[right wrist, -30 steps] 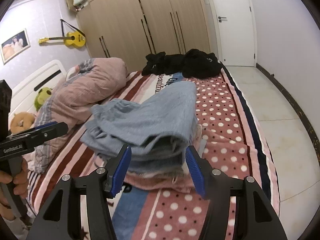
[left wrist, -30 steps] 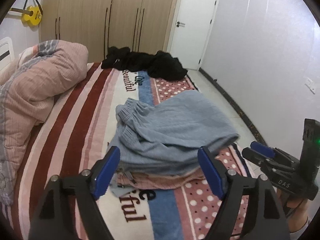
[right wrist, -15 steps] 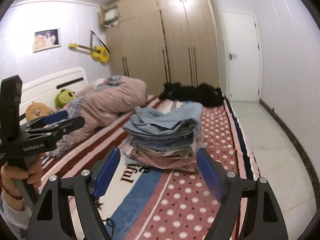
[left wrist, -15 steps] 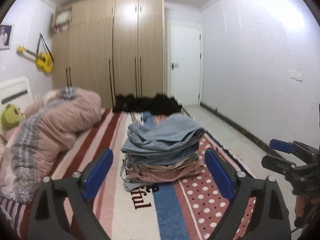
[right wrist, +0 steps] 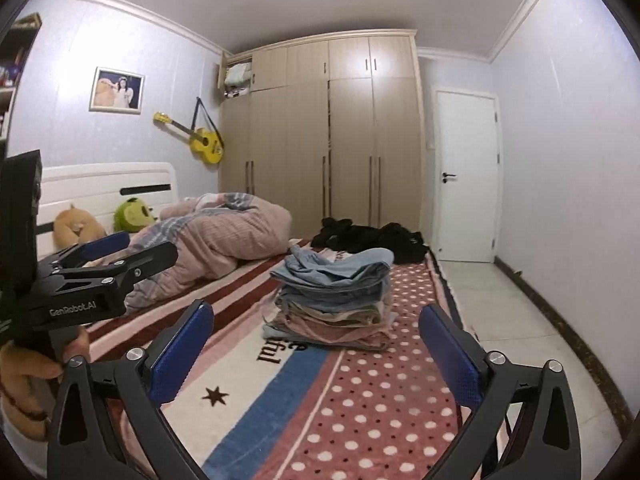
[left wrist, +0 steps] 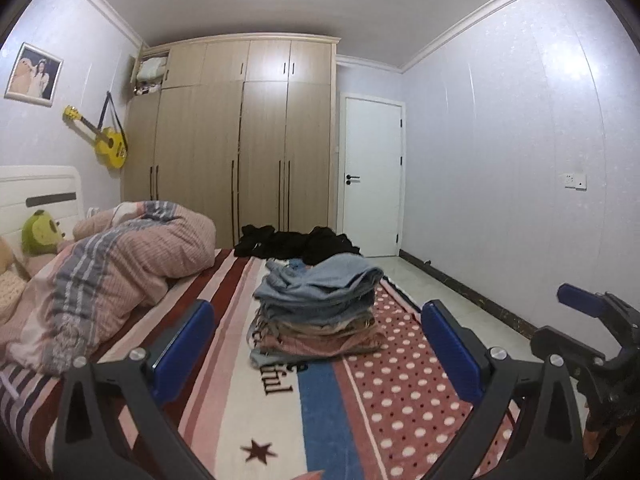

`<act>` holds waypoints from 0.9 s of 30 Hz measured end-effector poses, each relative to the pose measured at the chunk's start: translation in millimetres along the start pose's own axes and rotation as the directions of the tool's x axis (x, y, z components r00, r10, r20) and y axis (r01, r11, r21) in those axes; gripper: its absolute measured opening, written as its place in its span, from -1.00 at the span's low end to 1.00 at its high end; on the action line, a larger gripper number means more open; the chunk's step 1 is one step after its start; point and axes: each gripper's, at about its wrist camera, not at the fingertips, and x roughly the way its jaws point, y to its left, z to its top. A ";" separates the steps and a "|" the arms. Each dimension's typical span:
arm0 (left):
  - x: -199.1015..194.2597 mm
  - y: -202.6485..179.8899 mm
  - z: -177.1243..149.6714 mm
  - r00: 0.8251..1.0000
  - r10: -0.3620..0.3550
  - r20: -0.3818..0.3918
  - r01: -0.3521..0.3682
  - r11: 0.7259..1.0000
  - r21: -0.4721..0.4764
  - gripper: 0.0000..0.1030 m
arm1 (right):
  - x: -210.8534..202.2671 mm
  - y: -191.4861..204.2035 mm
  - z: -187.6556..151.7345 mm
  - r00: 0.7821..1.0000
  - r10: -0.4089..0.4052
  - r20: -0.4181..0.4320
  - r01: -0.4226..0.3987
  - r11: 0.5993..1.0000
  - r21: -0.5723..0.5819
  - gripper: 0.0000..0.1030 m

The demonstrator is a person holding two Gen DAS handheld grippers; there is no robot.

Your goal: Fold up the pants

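Observation:
A stack of folded pants (left wrist: 320, 312) sits on the bed, with light blue pants (left wrist: 324, 280) on top and pinkish ones below; it also shows in the right wrist view (right wrist: 336, 300). My left gripper (left wrist: 320, 344) is open and empty, held well back from the stack. My right gripper (right wrist: 316, 344) is open and empty, also back from the stack. The right gripper shows at the right edge of the left wrist view (left wrist: 588, 332). The left gripper shows at the left of the right wrist view (right wrist: 100, 264).
A heap of black clothes (left wrist: 296, 244) lies at the far end of the bed. A pink quilt (left wrist: 108, 264) and plush toys (right wrist: 132, 216) lie by the headboard. The striped and dotted blanket (left wrist: 400, 392) covers the bed. Wardrobe (left wrist: 240, 140), door (left wrist: 370, 176) and tiled floor (right wrist: 500, 308) lie beyond.
Both grippers have pulled back and up from the stack, which now looks smaller and farther. The blue pants stay on top of the stack. Both jaws have widened.

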 end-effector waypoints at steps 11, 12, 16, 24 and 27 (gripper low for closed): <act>-8.9 4.3 -24.4 0.999 0.011 -0.041 -0.011 1.000 -0.016 0.98 | -15.2 16.4 -17.7 0.999 -0.052 0.006 0.052 0.999 -0.001 0.99; -9.0 4.2 -25.0 0.999 0.011 -0.041 -0.012 1.000 -0.017 0.98 | -16.5 15.4 -18.3 0.999 -0.054 0.005 0.054 0.999 0.000 0.99; -10.0 4.3 -26.0 0.999 0.019 -0.040 -0.019 1.000 -0.012 0.98 | -15.9 14.9 -19.4 0.999 -0.047 0.002 0.047 0.999 0.009 0.99; -7.1 5.1 -27.9 0.999 0.021 -0.049 -0.022 1.000 -0.014 0.98 | -12.5 13.3 -22.5 0.999 -0.035 -0.005 0.035 0.999 0.021 0.99; -5.4 4.9 -28.1 0.998 0.024 -0.051 -0.024 1.000 -0.013 0.98 | -11.0 13.2 -23.2 0.999 -0.034 -0.006 0.034 0.999 0.024 0.99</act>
